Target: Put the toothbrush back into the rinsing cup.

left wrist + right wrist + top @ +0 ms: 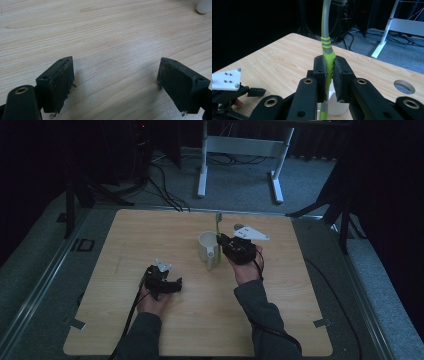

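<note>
Showing: a person at a table with a hand-held gripper in each hand, one of them holding a toothbrush over a mug.
Table: a pale, square wooden tabletop (200, 320) with rounded corners, lying under both grippers.
Mug: a white ceramic mug with a handle (208, 251), directly below and just to the left of the right gripper; its rim sits beneath the toothbrush's lower end. Judged heavy enough to stay put, hard and breakable.
Left gripper: the black left gripper (115, 85) rests low over bare wood, well apart from the mug, jaws spread wide with nothing between them.
Right gripper: the black right gripper (331, 75) is clamped on the toothbrush, its two pads pressing the handle from both sides.
Toothbrush: a slim lime-green and grey plastic toothbrush (326, 42), upright, rising above the right gripper with its tail hanging below the jaws toward the mug.
Handling: probably very light, stiff with slight flex, smooth; it could swivel in the pads.
Best hold: likely the ribbed green grip section, where the pads sit now.
</note>
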`<state>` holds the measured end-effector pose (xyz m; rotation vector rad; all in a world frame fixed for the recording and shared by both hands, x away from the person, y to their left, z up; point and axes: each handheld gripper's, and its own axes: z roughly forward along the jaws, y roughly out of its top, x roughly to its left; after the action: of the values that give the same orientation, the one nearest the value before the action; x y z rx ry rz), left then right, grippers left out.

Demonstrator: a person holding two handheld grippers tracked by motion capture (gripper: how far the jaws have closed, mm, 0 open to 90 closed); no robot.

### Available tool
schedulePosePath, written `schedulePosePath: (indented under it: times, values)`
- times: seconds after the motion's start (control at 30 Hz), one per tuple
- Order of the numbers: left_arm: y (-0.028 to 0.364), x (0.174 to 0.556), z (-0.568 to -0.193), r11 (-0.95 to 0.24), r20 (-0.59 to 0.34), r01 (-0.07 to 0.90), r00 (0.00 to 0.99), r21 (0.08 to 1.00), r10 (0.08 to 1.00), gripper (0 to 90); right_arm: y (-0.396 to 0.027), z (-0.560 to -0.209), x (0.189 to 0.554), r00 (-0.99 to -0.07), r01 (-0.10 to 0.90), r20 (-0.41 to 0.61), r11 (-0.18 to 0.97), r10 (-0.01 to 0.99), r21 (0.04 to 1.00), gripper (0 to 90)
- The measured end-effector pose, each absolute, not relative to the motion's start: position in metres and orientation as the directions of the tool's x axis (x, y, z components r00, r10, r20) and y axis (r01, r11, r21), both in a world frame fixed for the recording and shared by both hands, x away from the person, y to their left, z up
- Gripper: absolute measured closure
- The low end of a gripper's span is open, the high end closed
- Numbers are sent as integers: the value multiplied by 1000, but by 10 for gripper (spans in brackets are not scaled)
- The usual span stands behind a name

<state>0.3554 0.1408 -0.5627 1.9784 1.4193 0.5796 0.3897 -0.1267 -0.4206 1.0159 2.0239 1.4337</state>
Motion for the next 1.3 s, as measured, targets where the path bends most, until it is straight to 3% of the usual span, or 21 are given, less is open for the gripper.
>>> schedulePosePath:
  times: [1.3]
  values:
    - [141, 355, -563, -223, -8, 669, 323, 709, 946, 145, -112, -410, 400, -625, 268, 43, 162, 779, 950, 810]
